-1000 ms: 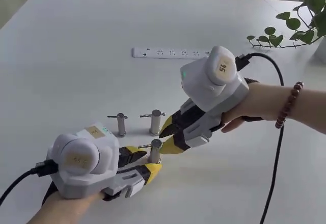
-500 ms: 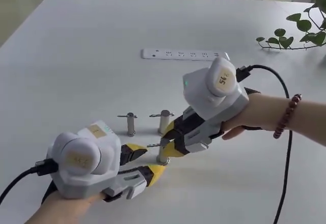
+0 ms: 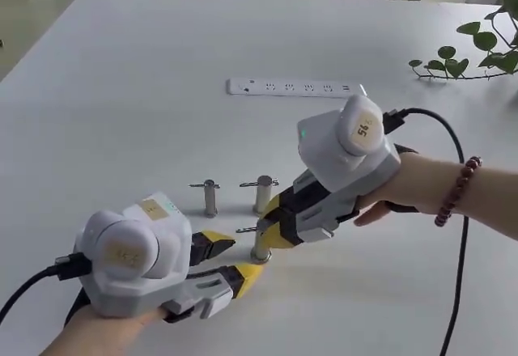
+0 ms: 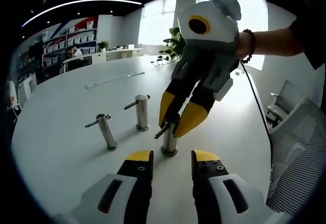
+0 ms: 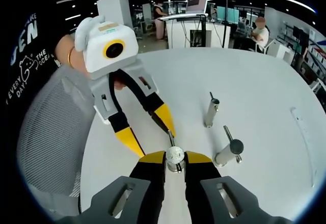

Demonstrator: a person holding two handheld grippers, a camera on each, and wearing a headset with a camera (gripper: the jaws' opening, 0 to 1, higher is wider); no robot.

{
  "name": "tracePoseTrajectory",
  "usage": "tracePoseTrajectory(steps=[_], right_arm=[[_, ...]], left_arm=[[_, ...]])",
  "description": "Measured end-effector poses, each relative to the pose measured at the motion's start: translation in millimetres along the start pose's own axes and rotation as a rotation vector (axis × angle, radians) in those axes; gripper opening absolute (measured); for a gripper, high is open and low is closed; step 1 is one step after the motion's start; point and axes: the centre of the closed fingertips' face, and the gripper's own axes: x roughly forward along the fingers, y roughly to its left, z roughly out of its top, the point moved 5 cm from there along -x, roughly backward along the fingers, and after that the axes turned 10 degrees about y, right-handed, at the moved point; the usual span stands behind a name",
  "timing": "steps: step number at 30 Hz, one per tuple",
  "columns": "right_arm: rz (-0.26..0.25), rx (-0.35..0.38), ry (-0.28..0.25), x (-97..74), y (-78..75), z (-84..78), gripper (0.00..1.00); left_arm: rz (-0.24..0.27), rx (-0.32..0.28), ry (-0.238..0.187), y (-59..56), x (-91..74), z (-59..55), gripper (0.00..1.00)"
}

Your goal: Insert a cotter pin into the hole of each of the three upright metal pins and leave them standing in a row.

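Closest to me, my left gripper point(image 3: 241, 256) had its jaws wide open with nothing in them, tips set just short of the nearest metal pin point(image 3: 260, 249), which stood upright on the bench point(image 3: 121, 89). My right gripper point(image 3: 271, 225) came in from the far side with its jaws closed snug against that pin's head, one on each side. A cotter pin point(image 3: 247, 229) poked out of the head towards my left. I could not tell whether the jaws also pinched its loop, or whether it was pushed fully home.

Just beyond stood the middle metal pin point(image 3: 263, 196) and, to its left, the far metal pin point(image 3: 210, 198), each upright with a cotter pin through its top. So I judged two finished and the third nearly so. What was left was seating that last cotter pin, letting go, and probably moving the nearest pin, since it stood in front of the middle one rather than in line with the pair.

Well past them lay a white power strip point(image 3: 295, 88), and a potted plant point(image 3: 473, 44) trailed in at the far right.

As for writing, the tan sticker on my right gripper seemed to read "56". The one on my left was too blurred to read. In the right gripper view my dark shirt showed large letters ending "EN".
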Motion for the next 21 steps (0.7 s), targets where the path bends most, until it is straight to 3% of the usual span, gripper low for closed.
tracePoseTrajectory(steps=[8, 21], right_arm=[[0.009, -0.002, -0.001, -3.7, -1.6, -4.7, 0.08], [-0.049, -0.004, 0.039, -22.9, -18.9, -26.2, 0.08]], left_arm=[[0.008, -0.003, -0.002, 1.1, -1.1, 0.2, 0.33], [0.014, -0.009, -0.028, 4.2, -10.1, 4.4, 0.42]])
